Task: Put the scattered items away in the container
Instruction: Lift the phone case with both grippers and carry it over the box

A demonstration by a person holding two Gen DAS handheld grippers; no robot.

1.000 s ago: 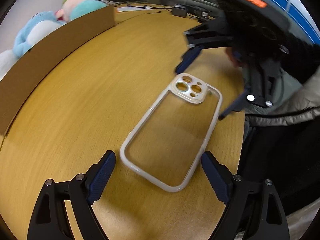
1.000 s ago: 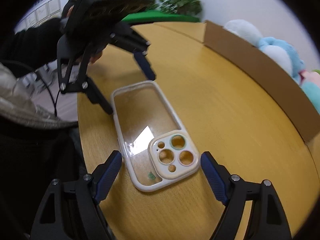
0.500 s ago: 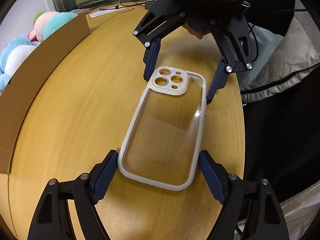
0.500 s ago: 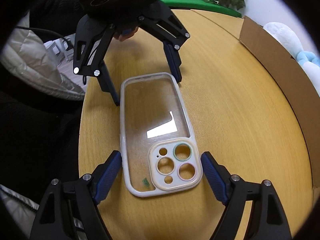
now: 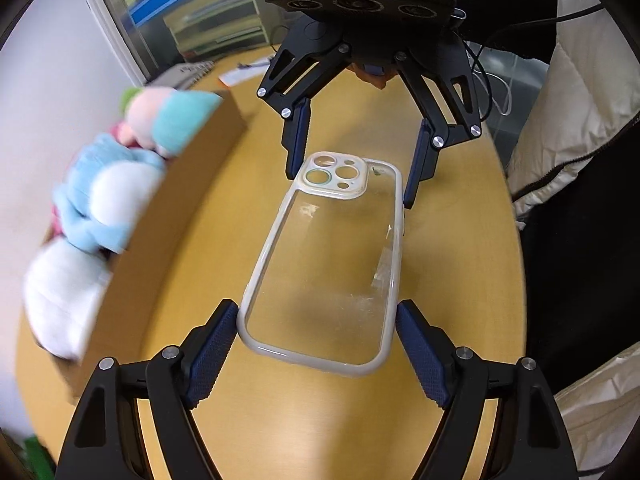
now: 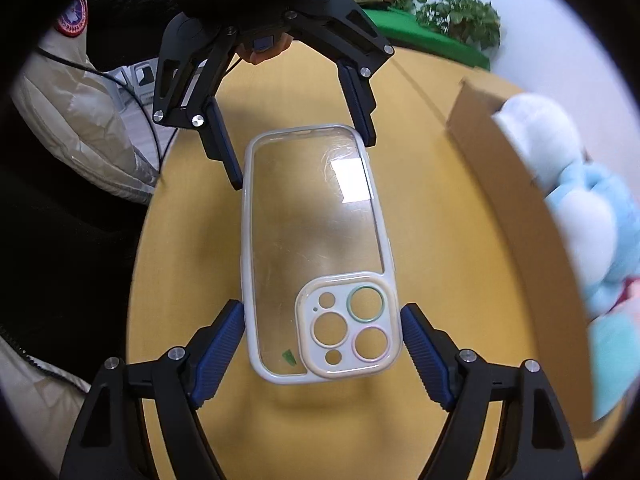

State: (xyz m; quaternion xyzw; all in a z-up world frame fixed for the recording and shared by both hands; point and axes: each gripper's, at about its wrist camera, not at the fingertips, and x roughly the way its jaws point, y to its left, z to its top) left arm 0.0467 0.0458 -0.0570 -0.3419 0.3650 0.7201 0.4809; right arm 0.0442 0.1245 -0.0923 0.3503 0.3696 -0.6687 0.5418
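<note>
1. The left wrist view looks steeply down, close over the phone case [image 5: 324, 268] from its plain end.
2. The right wrist view faces it from the case's [image 6: 316, 248] camera-cutout end; both share the case and table [image 5: 192, 240].

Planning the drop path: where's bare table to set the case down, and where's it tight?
Bare table runs between the case and the box wall. The box is crowded with plush toys. On the case's other side the table edge and the person's jacket sit close.
</note>
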